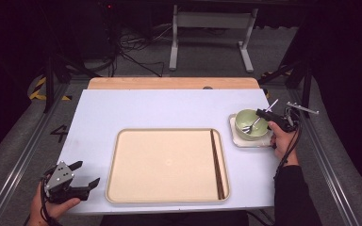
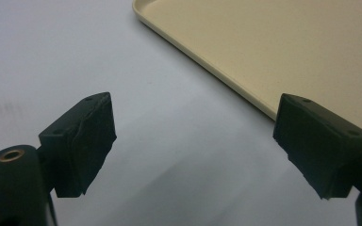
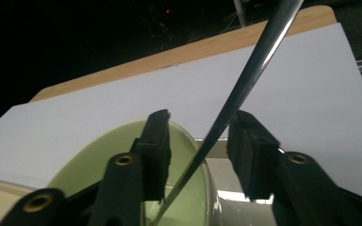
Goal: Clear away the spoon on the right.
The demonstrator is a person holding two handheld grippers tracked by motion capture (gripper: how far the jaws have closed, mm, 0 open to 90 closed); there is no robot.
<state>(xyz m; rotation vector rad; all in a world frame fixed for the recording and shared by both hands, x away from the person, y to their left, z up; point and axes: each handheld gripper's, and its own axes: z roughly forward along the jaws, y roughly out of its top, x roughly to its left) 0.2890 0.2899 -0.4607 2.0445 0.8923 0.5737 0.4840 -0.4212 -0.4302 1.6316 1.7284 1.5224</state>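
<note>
White tabletop (image 1: 169, 108), beige tray (image 1: 165, 165) centre. Right gripper (image 3: 199, 141) straddles the metal utensil's handle (image 3: 250, 75) leaning in the green bowl (image 1: 250, 123), jaws not yet touching it; left gripper (image 2: 193, 141) gapes, nothing between its jaws.

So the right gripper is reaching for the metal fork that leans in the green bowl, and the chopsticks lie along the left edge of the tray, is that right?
Not quite: the chopsticks lie along the right edge of the tray, as the high view shows. The right gripper does reach for the metal fork leaning in the green bowl.
</note>
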